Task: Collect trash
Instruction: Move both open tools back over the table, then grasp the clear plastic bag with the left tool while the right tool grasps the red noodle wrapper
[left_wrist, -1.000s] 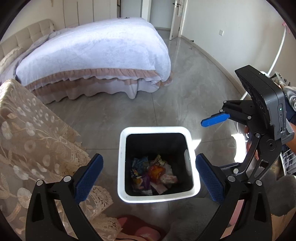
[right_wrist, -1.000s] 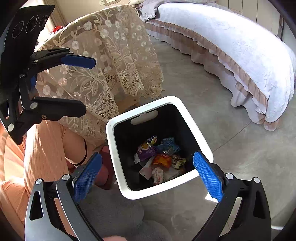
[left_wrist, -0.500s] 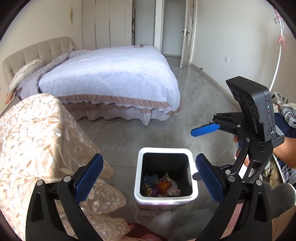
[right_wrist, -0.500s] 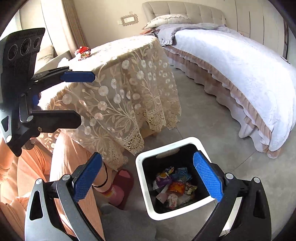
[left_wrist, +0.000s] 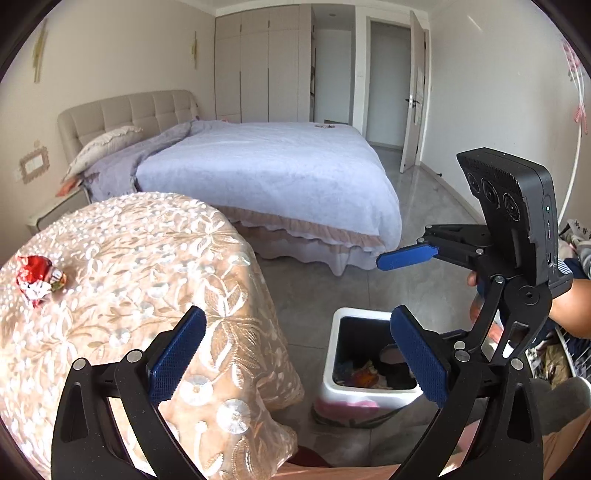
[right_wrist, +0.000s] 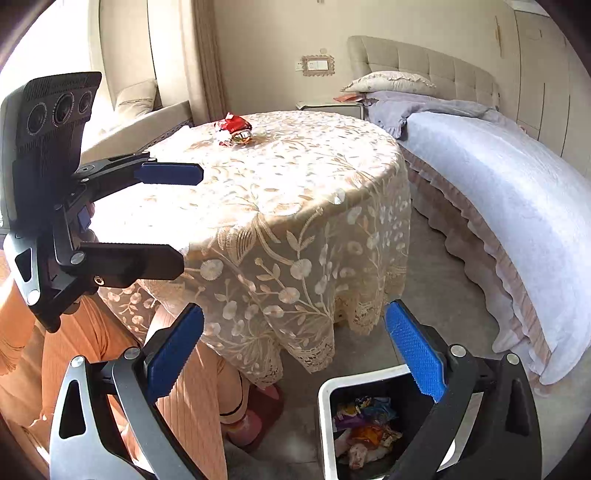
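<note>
Left gripper (left_wrist: 295, 356) spread wide, nothing between the blue pads, raised level with the tabletop edge. Right gripper (right_wrist: 301, 352) likewise gaping and empty, hovering above the white trash bin (right_wrist: 327, 424). Both likely held apart in readiness for the next pickup.

Beyond the fingers: round table under a lace tablecloth (right_wrist: 295, 206), sunlit. On its far side, well apart from either gripper, one crumpled red wrapper (right_wrist: 233, 129), seemingly the last loose piece of trash; seen at the left edge of the left view too (left_wrist: 37, 280). Bin on the floor just beside the table, already holding colourful wrappers (right_wrist: 365, 424), placed within easy reach for drops. Bed (left_wrist: 266, 173) behind.

Compared with a second ago: both cameras lifted away from looking straight down into the bin, now tilted up toward the table; wrapper newly in sight.
</note>
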